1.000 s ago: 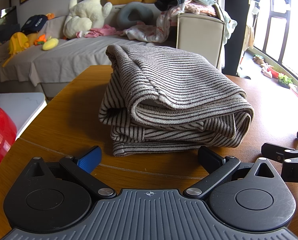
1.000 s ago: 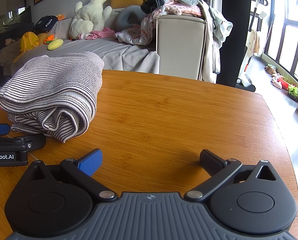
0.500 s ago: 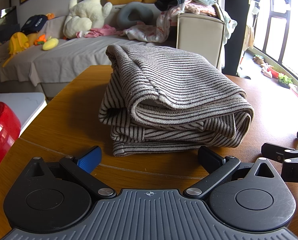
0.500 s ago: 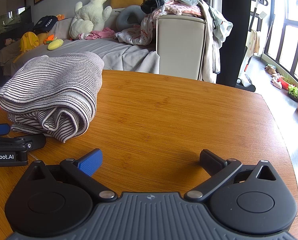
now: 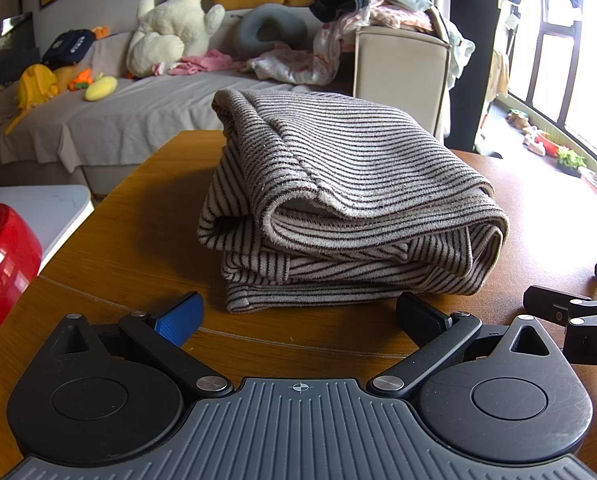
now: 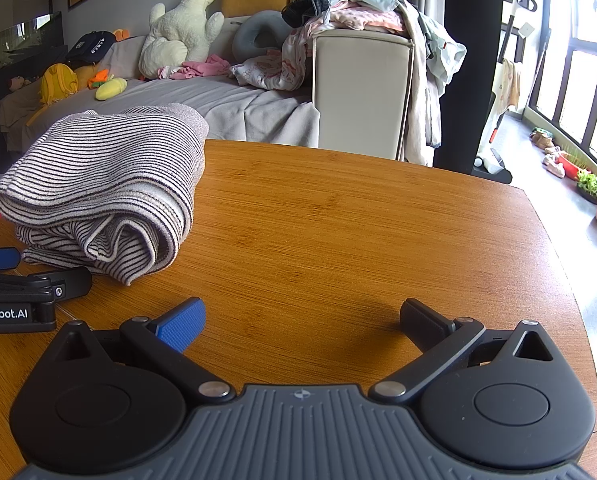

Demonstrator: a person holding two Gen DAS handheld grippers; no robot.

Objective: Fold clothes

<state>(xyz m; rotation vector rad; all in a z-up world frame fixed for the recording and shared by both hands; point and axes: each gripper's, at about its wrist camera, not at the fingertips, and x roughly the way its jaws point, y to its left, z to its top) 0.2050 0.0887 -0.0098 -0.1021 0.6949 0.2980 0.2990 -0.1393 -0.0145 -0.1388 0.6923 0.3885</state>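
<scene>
A folded striped garment (image 5: pixel 338 200), beige with dark stripes, lies in a thick bundle on the wooden table (image 5: pixel 130 232). My left gripper (image 5: pixel 298 314) sits low just in front of its near edge, open, with nothing between the fingers. The same striped garment (image 6: pixel 106 188) shows at the left of the right wrist view. My right gripper (image 6: pixel 302 320) rests open over bare wood to the right of the bundle, apart from it. The left gripper's fingers (image 6: pixel 38 280) appear at that view's left edge.
A red object (image 5: pixel 2 268) stands off the table's left edge beside a white surface (image 5: pixel 38 208). Behind the table is a grey sofa (image 5: pixel 118 120) with plush toys and a beige armchair (image 6: pixel 362 92) heaped with clothes. The table's round edge (image 6: pixel 570 280) curves at right.
</scene>
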